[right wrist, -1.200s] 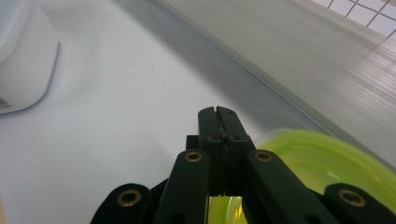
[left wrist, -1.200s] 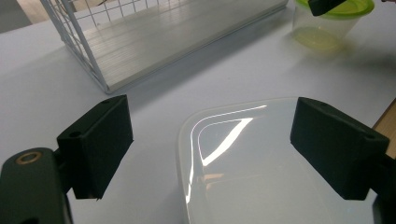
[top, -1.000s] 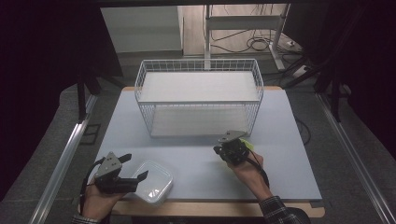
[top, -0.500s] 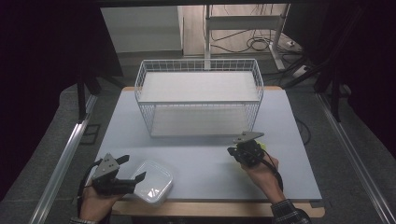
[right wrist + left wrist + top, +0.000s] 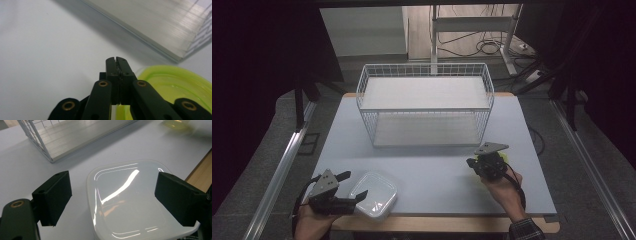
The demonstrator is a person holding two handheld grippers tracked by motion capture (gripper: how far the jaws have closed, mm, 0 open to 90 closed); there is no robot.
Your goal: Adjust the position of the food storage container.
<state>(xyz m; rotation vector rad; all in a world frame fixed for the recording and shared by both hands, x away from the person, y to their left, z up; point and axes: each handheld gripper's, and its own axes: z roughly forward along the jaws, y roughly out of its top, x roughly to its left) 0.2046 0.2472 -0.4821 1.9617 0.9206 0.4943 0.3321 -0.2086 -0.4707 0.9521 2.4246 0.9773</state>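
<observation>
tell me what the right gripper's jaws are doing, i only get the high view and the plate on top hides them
observer: the right gripper has its jaws nearly together, nothing between the tips; they have just been opening a little
operator: what's the yellow bit by it
observer: a yellow-green round-rimmed dish, close beside the jaws
operator: is the left one gripping the white box
observer: no, the left gripper is open, one jaw plainly clear of the white box

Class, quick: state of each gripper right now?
Left gripper: jaws open, astride the white lid, not pressing it.
Right gripper: jaws together, seemingly pinching the rim of the yellow-green bowl.
</observation>
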